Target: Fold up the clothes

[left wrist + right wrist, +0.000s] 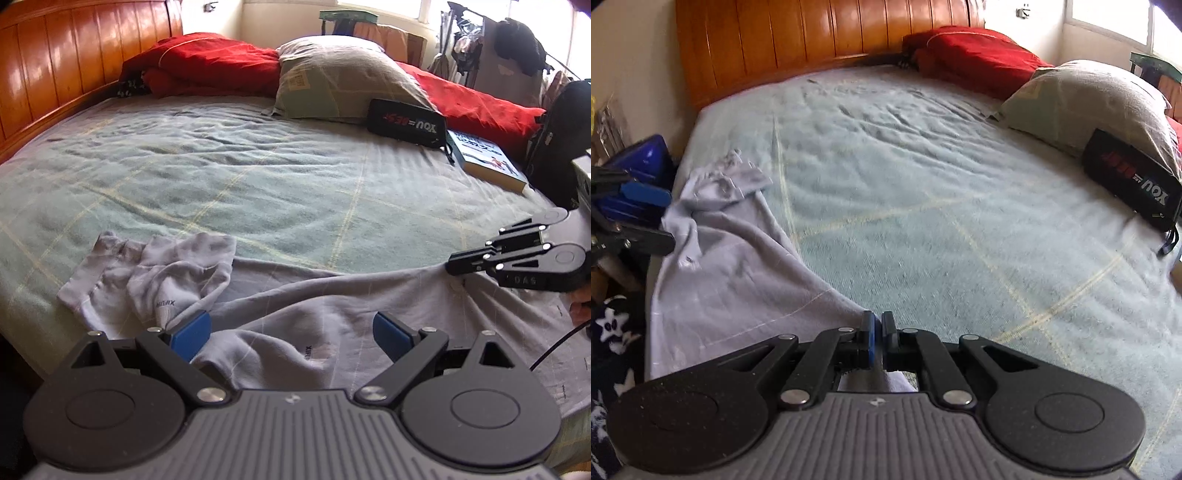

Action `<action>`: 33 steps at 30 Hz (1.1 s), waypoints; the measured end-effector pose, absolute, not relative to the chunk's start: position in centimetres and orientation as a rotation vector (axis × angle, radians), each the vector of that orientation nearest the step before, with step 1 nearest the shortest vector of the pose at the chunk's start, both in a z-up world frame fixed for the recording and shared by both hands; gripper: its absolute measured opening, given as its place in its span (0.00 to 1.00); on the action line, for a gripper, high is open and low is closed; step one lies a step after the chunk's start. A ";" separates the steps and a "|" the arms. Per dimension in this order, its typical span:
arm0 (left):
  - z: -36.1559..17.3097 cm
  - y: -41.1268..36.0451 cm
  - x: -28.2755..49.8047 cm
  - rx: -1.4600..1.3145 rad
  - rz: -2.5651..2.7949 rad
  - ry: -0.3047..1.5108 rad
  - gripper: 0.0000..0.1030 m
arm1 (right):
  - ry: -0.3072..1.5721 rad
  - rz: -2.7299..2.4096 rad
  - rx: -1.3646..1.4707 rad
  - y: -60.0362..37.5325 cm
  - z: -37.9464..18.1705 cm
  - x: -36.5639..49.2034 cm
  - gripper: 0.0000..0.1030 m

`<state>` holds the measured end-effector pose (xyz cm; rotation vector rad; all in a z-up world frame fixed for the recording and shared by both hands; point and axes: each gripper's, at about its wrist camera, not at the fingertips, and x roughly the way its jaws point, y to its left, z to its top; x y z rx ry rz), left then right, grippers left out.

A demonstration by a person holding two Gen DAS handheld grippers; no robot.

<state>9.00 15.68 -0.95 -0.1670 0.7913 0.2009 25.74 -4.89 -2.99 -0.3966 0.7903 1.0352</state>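
A light grey garment (332, 306) lies spread along the near edge of the green bed sheet (221, 177), one end crumpled at the left. My left gripper (291, 336) hangs open just above it, the blue pads (192, 334) standing wide apart with cloth beneath them. My right gripper (452, 266) comes in from the right and pinches the garment's edge, the fabric drawn up into a ridge toward it. In the right wrist view my right gripper (878, 332) is shut on the grey garment (731, 280), whose hem runs into the jaws. The left gripper (650, 216) shows open at the left edge.
A grey-green pillow (332, 77), red blankets (214, 62), a black pouch (406, 123) and a book (487, 158) lie at the far side and right. The wooden headboard (74, 55) bounds the left. A blue object (642, 158) sits beside the bed.
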 end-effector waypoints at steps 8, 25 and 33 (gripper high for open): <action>-1.7 13.6 10.4 -0.061 0.133 0.836 0.92 | 0.834 1.011 -0.323 -6.2 -2.8 25.5 0.21; -6.1 13.1 17.4 -0.021 -0.037 0.894 0.93 | 0.899 0.779 -0.106 -12.9 -4.7 26.7 0.42; -3.7 11.4 15.3 -0.002 -0.143 0.880 0.93 | 0.786 0.596 -0.188 -20.1 -0.9 23.0 0.72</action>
